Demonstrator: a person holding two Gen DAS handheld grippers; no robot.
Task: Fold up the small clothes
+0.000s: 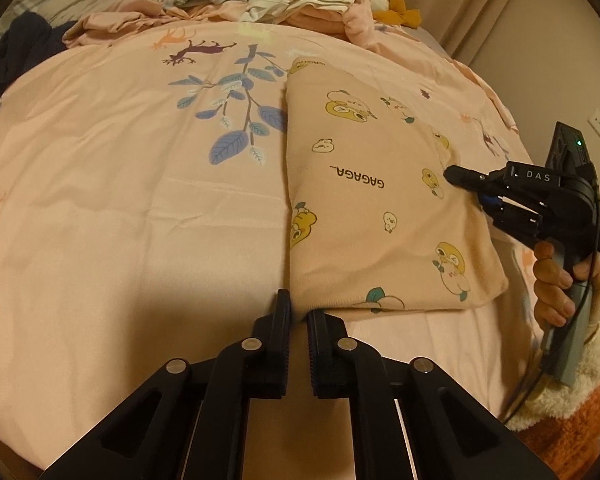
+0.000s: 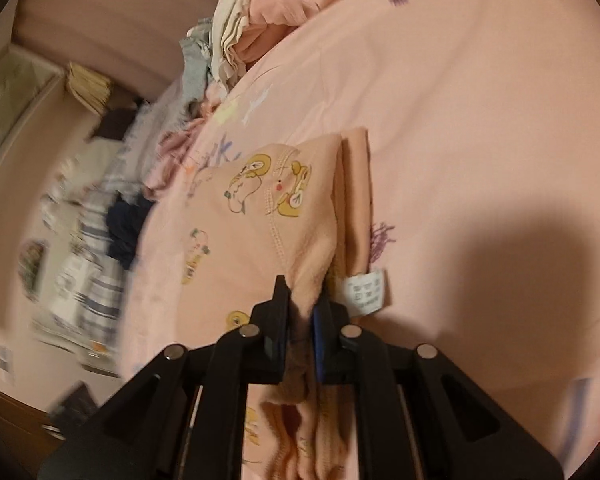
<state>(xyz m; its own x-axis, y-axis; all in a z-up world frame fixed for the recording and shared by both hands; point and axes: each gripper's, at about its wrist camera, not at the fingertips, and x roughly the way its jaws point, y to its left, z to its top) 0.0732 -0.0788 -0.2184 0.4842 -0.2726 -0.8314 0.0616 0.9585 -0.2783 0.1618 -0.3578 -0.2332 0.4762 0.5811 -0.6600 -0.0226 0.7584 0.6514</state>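
A folded peach garment (image 1: 380, 208) printed with yellow cartoon birds and "GAGAGA" lies on the pink bedsheet (image 1: 120, 200). My left gripper (image 1: 299, 308) sits at its near left corner, jaws a narrow gap apart, with the corner's edge at the tips; whether it pinches cloth is unclear. My right gripper (image 1: 448, 174) is at the garment's right edge. In the right wrist view it (image 2: 300, 300) is shut on a bunched fold of the garment (image 2: 260, 216), with a white care label (image 2: 364, 290) beside the right finger.
A pile of loose clothes (image 1: 300, 0) and a plush toy (image 1: 396, 8) lie at the far end of the bed. Dark clothing (image 1: 16, 52) lies at the far left. A curtain (image 1: 480, 8) and wall stand to the right.
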